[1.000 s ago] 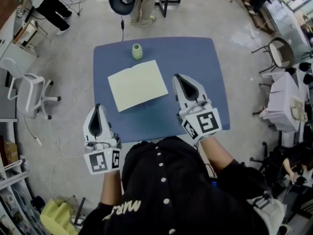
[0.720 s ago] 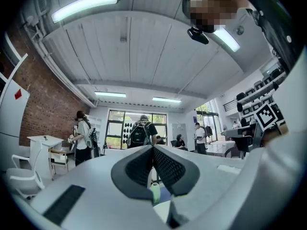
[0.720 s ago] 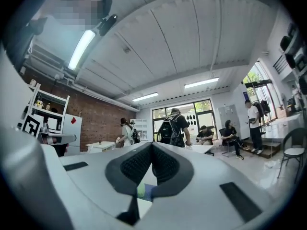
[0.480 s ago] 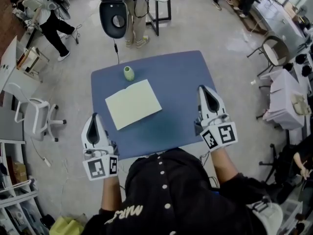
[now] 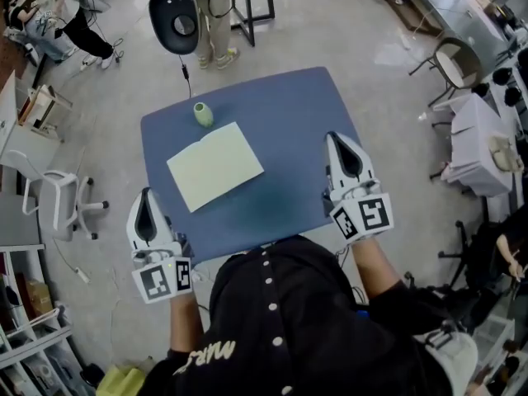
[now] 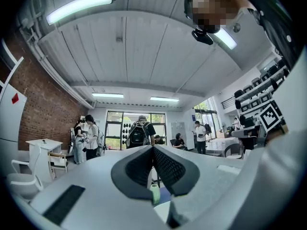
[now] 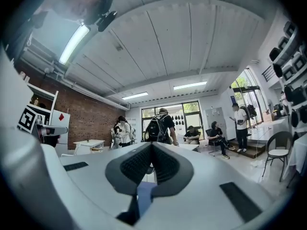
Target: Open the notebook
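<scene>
1. Writing: each marker cube [image 5: 162,279] bears black-and-white square codes. White lettering on the person's black top [image 5: 206,353] begins "MUR"; the rest is lost in folds.
2. The notebook [image 5: 214,165] lies flat on the blue table [image 5: 289,106], at about 10 o'clock from the table's middle. A pale yellow-green face is upward, and nothing touches it.
3. A small green vase [image 5: 203,114] stands upright at 12 o'clock of the notebook, just beside its far corner.
4. The left hand-held gripper [image 5: 146,195] hangs at 7 o'clock of the notebook, off the table's near left corner and over the grey floor [image 5: 107,147]. Its jaws are pressed together with nothing between them.
5. The right hand-held gripper [image 5: 334,139] sits at 3 o'clock of the notebook, well apart from it, over the table's right edge. Its jaws are likewise closed and empty.
6. Round the table, a white chair [image 5: 58,196] stands at 9 o'clock and a black chair [image 5: 173,23] at 12 o'clock.
7. Only the gripper views show the upper room:
   - a white ribbed ceiling [image 7: 168,47] with strip lights [image 6: 79,6];
   - a red brick wall [image 7: 91,121];
   - far windows [image 7: 172,111];
   - standing people, one with a black backpack [image 7: 160,126].
8. The left gripper view catches the vase beneath its jaws. The right gripper view catches only a blue strip of table.
</scene>
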